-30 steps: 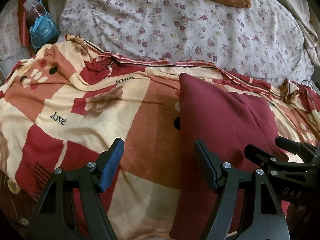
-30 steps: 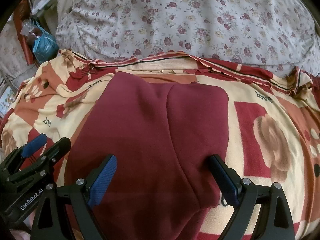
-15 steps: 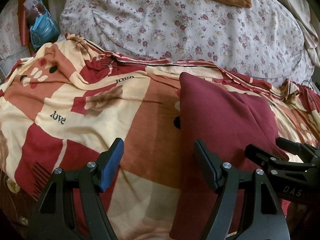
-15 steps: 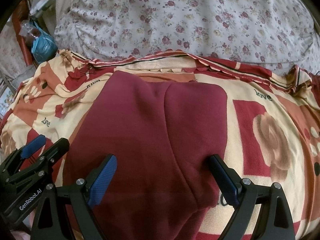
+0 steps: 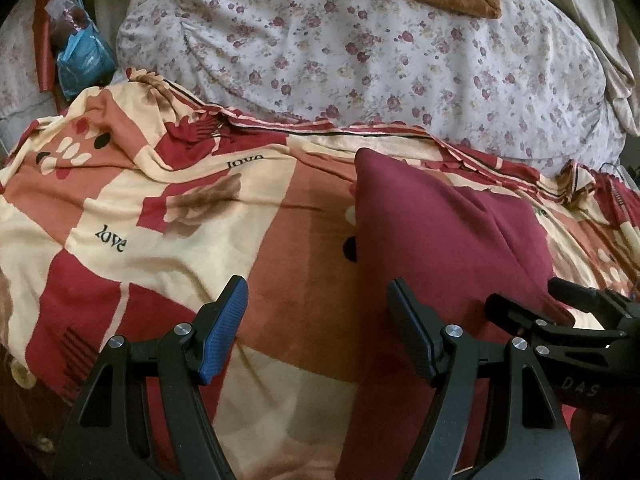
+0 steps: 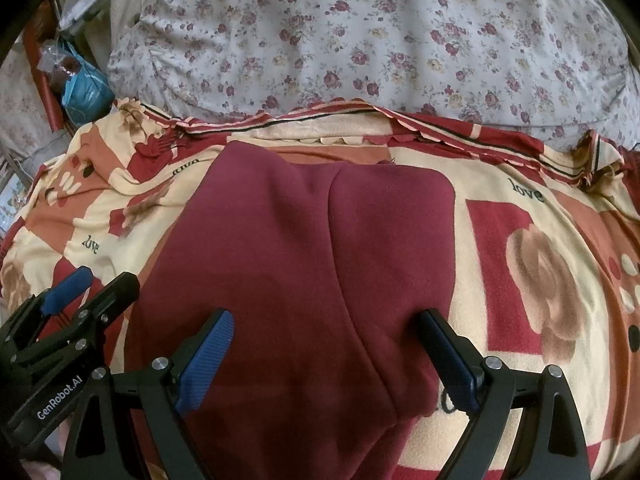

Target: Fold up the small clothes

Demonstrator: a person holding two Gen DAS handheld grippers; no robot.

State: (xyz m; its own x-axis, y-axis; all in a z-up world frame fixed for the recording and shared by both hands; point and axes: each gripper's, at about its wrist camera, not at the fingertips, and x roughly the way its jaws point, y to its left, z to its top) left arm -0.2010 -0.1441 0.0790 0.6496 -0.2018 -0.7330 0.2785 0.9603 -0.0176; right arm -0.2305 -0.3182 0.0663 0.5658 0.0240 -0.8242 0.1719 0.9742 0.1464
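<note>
The dark red garment point(image 6: 288, 264) lies spread on the patterned blanket point(image 6: 532, 264), which covers the near part of the bed. It looks folded already, with a soft crease running down its middle. In the right wrist view it fills the centre, and the right gripper point(image 6: 326, 356) hangs directly over its near part. In the left wrist view the garment point(image 5: 436, 248) is on the right side, and the left gripper point(image 5: 318, 324) hangs over its left edge, with one finger above the blanket point(image 5: 168, 240) and the other above the red cloth.

Both grippers are released. The right gripper has its jaws spread very wide, almost as wide as the near part of the garment, and nothing is held between them. The left gripper has its jaws a little less wide, also with nothing between them. Whether any fingertip touches the cloth cannot be told from these views.

Both grippers point downward at a slant toward the bed and stand close side by side. The left gripper point(image 6: 70, 304) shows at the left border of the right wrist view, and the right gripper point(image 5: 556, 308) at the right border of the left wrist view.

Behind the blanket lies a white flowered quilt point(image 5: 380, 52), and a blue bag point(image 5: 82, 60) sits at the far left.
</note>
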